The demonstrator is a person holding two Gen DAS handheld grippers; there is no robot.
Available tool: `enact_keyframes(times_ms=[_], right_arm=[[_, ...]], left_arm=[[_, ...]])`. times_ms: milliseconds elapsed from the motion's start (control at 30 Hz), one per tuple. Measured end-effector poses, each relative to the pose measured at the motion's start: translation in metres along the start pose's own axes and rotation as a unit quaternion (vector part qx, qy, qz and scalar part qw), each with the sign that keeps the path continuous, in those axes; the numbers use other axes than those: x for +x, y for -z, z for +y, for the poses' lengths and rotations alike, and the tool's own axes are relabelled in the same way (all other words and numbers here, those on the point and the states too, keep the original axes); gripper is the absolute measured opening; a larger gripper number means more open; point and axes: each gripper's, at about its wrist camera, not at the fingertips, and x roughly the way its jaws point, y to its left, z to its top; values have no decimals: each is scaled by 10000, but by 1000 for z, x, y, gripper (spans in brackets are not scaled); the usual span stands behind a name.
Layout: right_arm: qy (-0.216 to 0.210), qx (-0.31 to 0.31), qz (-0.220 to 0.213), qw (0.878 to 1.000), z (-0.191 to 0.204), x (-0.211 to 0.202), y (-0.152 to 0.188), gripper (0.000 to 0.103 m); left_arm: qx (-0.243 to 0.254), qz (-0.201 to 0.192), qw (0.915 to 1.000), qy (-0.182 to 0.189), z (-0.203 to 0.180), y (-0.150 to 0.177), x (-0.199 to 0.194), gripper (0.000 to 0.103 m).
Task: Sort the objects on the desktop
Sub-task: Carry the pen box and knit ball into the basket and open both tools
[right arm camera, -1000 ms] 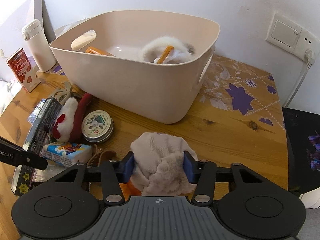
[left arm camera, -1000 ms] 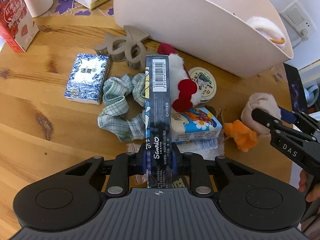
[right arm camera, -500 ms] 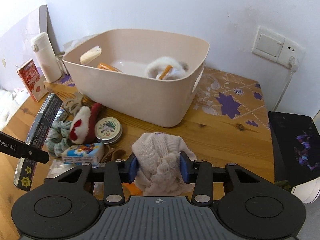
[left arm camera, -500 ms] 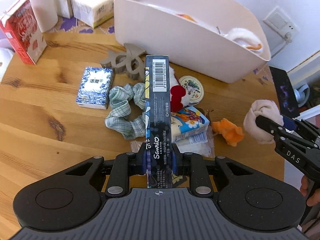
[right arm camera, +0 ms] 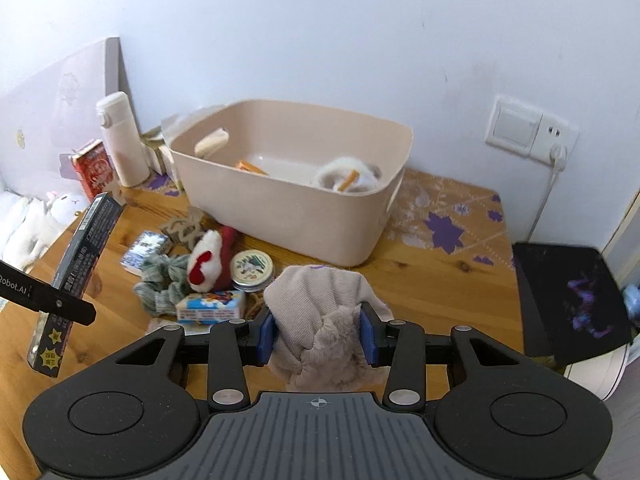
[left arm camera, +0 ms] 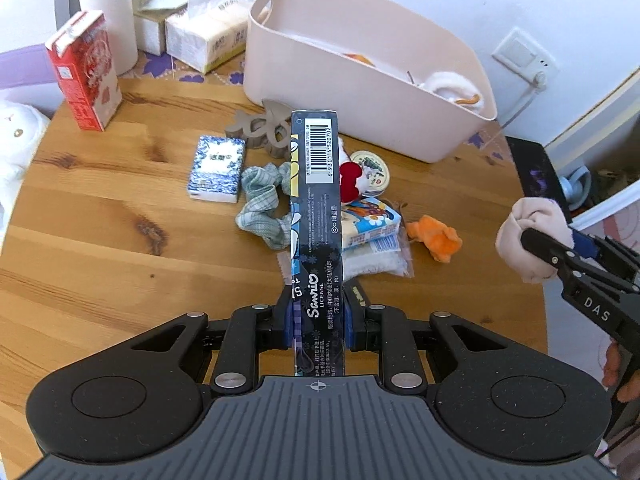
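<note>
Desktop objects lie clustered at the middle of the wooden desk (left arm camera: 100, 240), in front of the beige bin (left arm camera: 360, 92) that stands at the desk's far edge.

Near the far left corner stand a red carton (left arm camera: 86, 72) and a white bottle (left arm camera: 108, 12), with tissue packs (left arm camera: 204, 38) beside them.

The cluster, left to right: a blue patterned tissue packet (left arm camera: 216, 168), a green checked cloth (left arm camera: 264, 208), a grey hair claw (left arm camera: 260, 132) behind it, a red-and-white plush (right arm camera: 208, 260), a round tin (left arm camera: 370, 170), a blue-and-white packet (left arm camera: 370, 222) and an orange plush (left arm camera: 436, 238).

The left gripper (left arm camera: 316, 316) is closed on a long black box (left arm camera: 318, 208), held off the desk and pointing toward the bin.

The right gripper (right arm camera: 318, 332) is clamped on a bundled beige cloth (right arm camera: 320, 312), raised above the desk's near right area.

A white fluffy item (right arm camera: 348, 174) and an orange item (right arm camera: 250, 167) lie inside the bin.

A dark tablet (right arm camera: 572, 300) sits at the desk's right edge.
</note>
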Motion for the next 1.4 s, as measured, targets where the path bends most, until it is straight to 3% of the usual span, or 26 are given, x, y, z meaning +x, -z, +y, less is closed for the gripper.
enact_keyframes(times_ms=[300, 700, 1100, 1400], right_arm=[[91, -458, -403, 9981, 19, -35, -15, 40], [171, -906, -962, 9911, 22, -50, -65, 40], [332, -1129, -1198, 9858, 10, -26, -113, 40], [357, -1240, -1081, 9857, -1, 19, -144, 40]], left_arm=[[266, -500, 9984, -48, 9, -8, -43, 23], [449, -1236, 9912, -151, 13, -58, -84, 23], [676, -1651, 9838, -197, -13, -120, -72, 23], [861, -1660, 9811, -490, -24, -164, -26, 23]])
